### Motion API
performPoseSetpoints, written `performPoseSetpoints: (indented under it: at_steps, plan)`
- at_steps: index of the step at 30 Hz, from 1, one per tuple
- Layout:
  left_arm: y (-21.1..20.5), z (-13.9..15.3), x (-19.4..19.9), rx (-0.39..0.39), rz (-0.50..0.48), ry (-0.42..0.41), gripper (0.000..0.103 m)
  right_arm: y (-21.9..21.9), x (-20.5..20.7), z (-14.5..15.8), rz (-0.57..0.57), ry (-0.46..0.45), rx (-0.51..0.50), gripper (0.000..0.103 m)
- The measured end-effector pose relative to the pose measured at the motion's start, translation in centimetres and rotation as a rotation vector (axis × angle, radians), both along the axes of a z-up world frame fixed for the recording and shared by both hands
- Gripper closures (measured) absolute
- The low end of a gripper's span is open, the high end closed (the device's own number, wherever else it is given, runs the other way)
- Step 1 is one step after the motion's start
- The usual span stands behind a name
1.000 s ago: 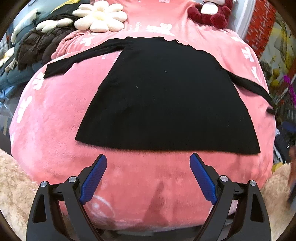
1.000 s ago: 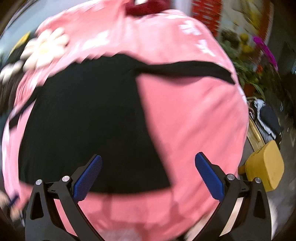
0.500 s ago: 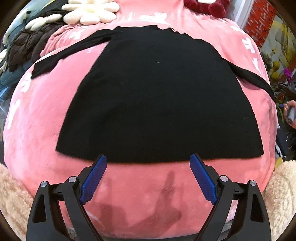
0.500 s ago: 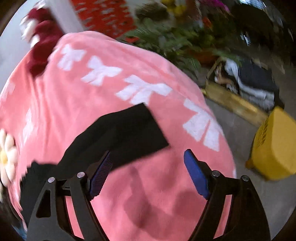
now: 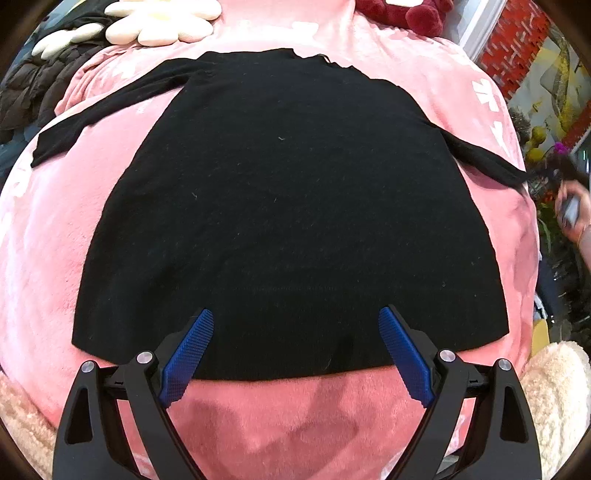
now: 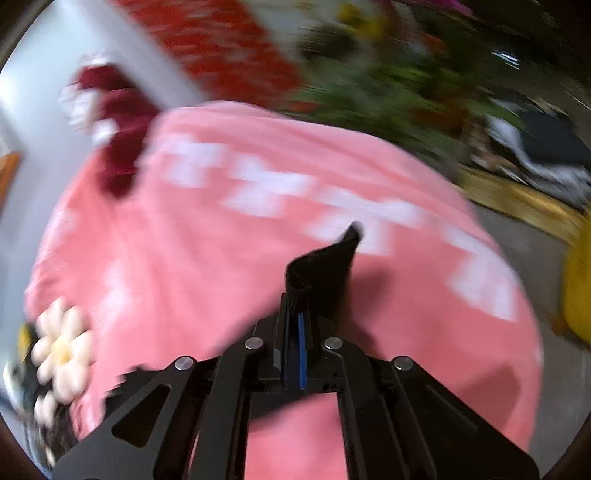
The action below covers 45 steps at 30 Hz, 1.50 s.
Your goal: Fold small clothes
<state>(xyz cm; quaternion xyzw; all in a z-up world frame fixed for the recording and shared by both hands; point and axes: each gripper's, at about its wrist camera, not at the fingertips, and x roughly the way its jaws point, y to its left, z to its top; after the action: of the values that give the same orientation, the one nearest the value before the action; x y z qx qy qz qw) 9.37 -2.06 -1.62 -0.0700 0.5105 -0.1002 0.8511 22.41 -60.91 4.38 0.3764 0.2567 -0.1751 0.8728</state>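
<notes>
Left wrist view: my left hand-held gripper (image 5: 295,345) sits low centre of frame, its blue ribbed fingers spread wide apart, tips over the near hem of a black long-sleeved knit top (image 5: 288,206). The top lies flat, filling mid-frame, on a pink plush blanket with white bow prints (image 5: 44,236); one sleeve runs to the upper left, the other to the right edge. A cream flower-shaped cushion (image 5: 162,22) lies at upper left, a dark red plush toy (image 5: 402,11) at top right, and a dark quilted jacket (image 5: 33,96) at far left. Right wrist view, blurred: my right hand-held gripper (image 6: 295,332) is at lower centre, pressed together and clamped on the black sleeve end (image 6: 325,269), which stands up above the blanket at centre frame. A yellow object, too blurred to identify, shows at the right edge.
</notes>
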Motion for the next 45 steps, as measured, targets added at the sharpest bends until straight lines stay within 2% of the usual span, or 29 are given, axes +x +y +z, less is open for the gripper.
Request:
performPoseSetpoints:
  at_steps: [4, 7, 9, 11, 14, 16, 18, 21, 22, 23, 25, 28, 32, 35, 37, 38, 39, 40, 41, 42, 43, 45]
  plan:
    - [0.5, -0.4, -0.3, -0.013, -0.002, -0.001, 0.014, 10.0, 6.4, 6.6, 0.269, -0.123, -0.060, 0.101]
    - [1.0, -0.6, -0.6, -0.036, 0.016, 0.009, 0.014, 19.0, 11.2, 8.8, 0.471, -0.148, -0.081, 0.101]
    - [1.5, -0.8, -0.9, -0.056, 0.032, 0.014, 0.014, 26.1, 14.0, 8.8, 0.599, -0.126, -0.135, 0.101]
    - [1.7, -0.9, -1.2, -0.063, 0.039, 0.015, 0.014, 33.0, 16.4, 7.0, 0.712, -0.072, -0.185, 0.101]
    - [1.8, -1.0, -1.2, -0.065, 0.034, 0.011, 0.014, 42.6, 18.7, 1.4, 0.886, 0.070, -0.251, 0.097]
    - [2.1, -0.9, -1.2, -0.079, 0.029, 0.009, 0.014, 46.6, 18.6, -2.4, 0.963, 0.177, -0.282, 0.097]
    - [2.6, -0.6, -0.7, -0.101, 0.036, 0.005, 0.014, 49.0, 16.9, -4.4, 1.000, 0.226, -0.329, 0.097]
    - [4.5, 0.5, 1.0, -0.159, 0.079, -0.016, 0.014, 47.8, 13.0, -4.7, 0.983, 0.204, -0.338, 0.093]
    - [5.4, 1.2, 2.3, -0.200, 0.102, -0.025, 0.014, 46.3, 12.0, -4.6, 0.952, 0.191, -0.330, 0.083]
    - [6.2, 1.8, 3.5, -0.236, 0.127, -0.034, 0.014, 44.3, 10.9, -4.5, 0.905, 0.185, -0.332, 0.064]
    - [7.7, 3.1, 7.0, -0.316, 0.171, -0.060, 0.014, 39.4, 8.5, -4.2, 0.762, 0.174, -0.360, 0.045]
    - [8.3, 4.4, 13.7, -0.349, 0.205, -0.086, 0.014, 32.6, 5.9, -4.7, 0.603, 0.235, -0.390, 0.045]
    - [5.6, 4.8, 22.9, -0.288, 0.202, -0.083, 0.014, 25.9, 5.2, -6.6, 0.491, 0.303, -0.345, 0.045]
    - [3.6, 2.2, 28.6, -0.288, 0.244, 0.009, 0.014, 23.4, 5.7, -8.1, 0.469, 0.295, -0.257, 0.046]
    - [3.1, 0.2, 30.7, -0.324, 0.295, 0.065, 0.016, 22.5, 6.3, -8.8, 0.465, 0.288, -0.217, 0.046]
    - [3.0, -0.3, 31.2, -0.317, 0.327, 0.059, 0.017, 22.2, 6.5, -9.1, 0.469, 0.282, -0.195, 0.046]
    - [2.9, -0.2, 31.5, -0.308, 0.346, 0.021, 0.024, 22.0, 6.9, -9.3, 0.478, 0.265, -0.166, 0.046]
    - [2.4, 0.1, 31.8, -0.284, 0.337, -0.019, 0.035, 22.0, 7.7, -9.2, 0.490, 0.249, -0.143, 0.052]
    - [1.8, 0.0, 32.4, -0.281, 0.299, -0.024, 0.060, 22.1, 8.4, -9.1, 0.514, 0.232, -0.125, 0.071]
    - [1.5, -0.1, 32.8, -0.281, 0.281, -0.016, 0.082, 22.3, 8.8, -8.9, 0.528, 0.223, -0.118, 0.084]
    - [1.5, -0.2, 33.4, -0.273, 0.273, -0.012, 0.088, 22.3, 9.2, -8.4, 0.534, 0.210, -0.117, 0.098]
    - [1.8, -0.2, 33.9, -0.235, 0.270, -0.036, 0.101, 21.6, 8.8, -6.8, 0.503, 0.163, -0.159, 0.098]
